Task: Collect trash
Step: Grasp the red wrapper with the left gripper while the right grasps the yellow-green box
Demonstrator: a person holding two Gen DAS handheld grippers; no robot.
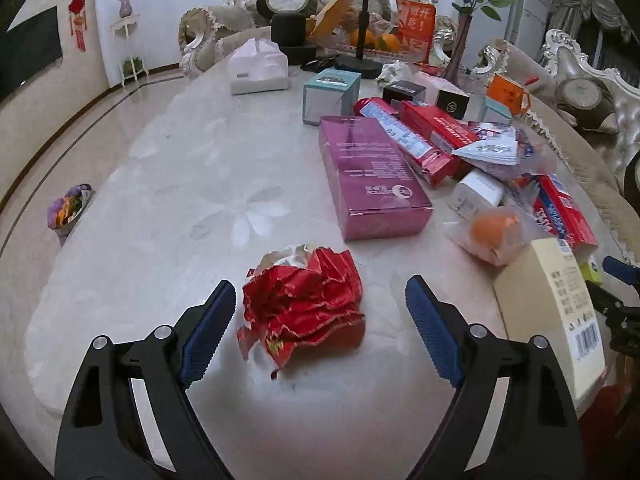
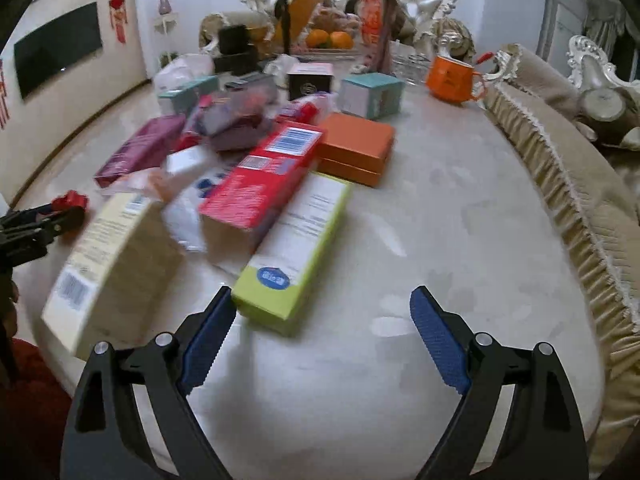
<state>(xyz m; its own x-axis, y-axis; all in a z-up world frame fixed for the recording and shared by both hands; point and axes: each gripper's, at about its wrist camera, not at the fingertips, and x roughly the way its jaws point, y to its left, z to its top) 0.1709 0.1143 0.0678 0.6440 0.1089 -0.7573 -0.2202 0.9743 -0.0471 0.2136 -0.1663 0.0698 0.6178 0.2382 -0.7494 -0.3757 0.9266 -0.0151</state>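
Left wrist view had my left gripper point(image 1: 320, 300) jaws wide and empty over the crumpled red wrapper point(image 1: 302, 300) on the tabletop point(image 1: 180, 184); I judged best to descend centred, straddle it, then close, right gripper point(image 2: 322, 312) also wide, empty.

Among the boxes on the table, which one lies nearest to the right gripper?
The lime-green and white box; its end almost reaches the open right gripper, while the others lie farther back.

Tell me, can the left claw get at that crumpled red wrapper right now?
Probably yes. The left claw is open and the crumpled red wrapper lies alone on bare table just ahead, between its tips, with nothing on it.
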